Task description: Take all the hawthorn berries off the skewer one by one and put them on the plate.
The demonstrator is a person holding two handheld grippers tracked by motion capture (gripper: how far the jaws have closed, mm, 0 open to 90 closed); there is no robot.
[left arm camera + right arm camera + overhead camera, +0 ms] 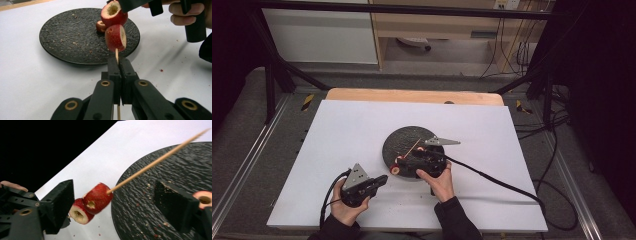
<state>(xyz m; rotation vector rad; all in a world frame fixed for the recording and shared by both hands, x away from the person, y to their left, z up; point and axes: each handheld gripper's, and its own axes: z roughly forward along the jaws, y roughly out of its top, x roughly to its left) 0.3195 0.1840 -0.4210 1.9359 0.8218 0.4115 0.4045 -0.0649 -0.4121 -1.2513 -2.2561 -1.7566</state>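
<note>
Left gripper (117,65) jaws closed on wooden skewer (116,54) carrying two cored red fruit pieces (115,37), at 7 o'clock off black slate plate (62,37), right gripper (112,202) jaws wide apart, empty, third fruit piece (100,25) on plate.

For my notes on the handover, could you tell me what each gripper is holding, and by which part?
The left gripper clamps the wooden skewer on its bare stick, just below two red fruit pieces. The right gripper is open, its jaws either side of the fruit, holding nothing.
</note>
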